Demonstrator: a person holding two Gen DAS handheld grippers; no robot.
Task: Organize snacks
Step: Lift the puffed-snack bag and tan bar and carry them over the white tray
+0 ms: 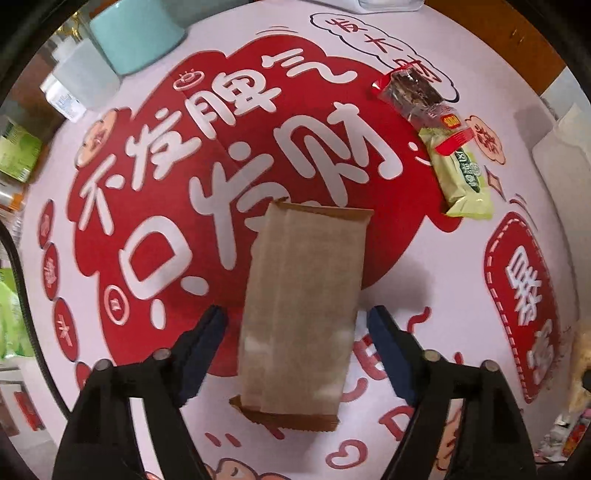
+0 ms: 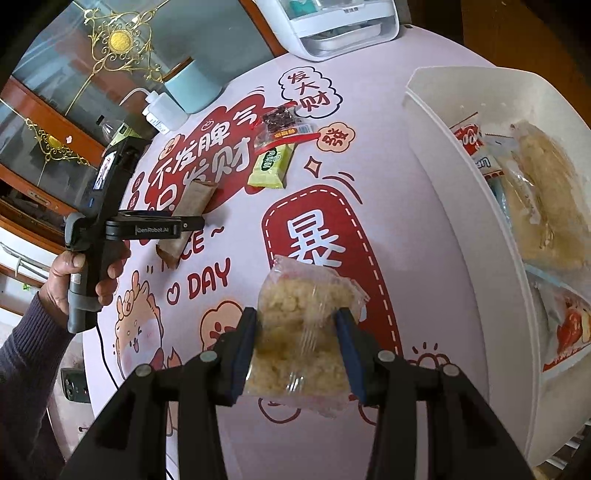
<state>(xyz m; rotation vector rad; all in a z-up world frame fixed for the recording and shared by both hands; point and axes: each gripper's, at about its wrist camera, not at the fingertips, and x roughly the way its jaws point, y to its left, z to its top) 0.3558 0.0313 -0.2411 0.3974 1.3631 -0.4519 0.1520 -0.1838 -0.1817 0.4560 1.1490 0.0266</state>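
A tan paper-wrapped snack bar (image 1: 303,314) lies on the printed table mat between the open fingers of my left gripper (image 1: 297,325), which touch nothing. It also shows in the right wrist view (image 2: 192,203), under the left gripper (image 2: 155,229). My right gripper (image 2: 295,325) is shut on a clear packet of yellow puffed-rice snack (image 2: 303,332), held above the mat. A dark snack in a clear red-ended wrapper (image 1: 417,98) (image 2: 282,127) and a green packet (image 1: 461,173) (image 2: 271,166) lie together farther back.
A white bin (image 2: 443,177) at the right holds several wrapped snacks. A teal cylinder (image 1: 136,33) (image 2: 194,86), a white bottle (image 2: 162,114) and a white appliance (image 2: 332,33) stand at the back. A green box (image 1: 16,151) sits at the left edge.
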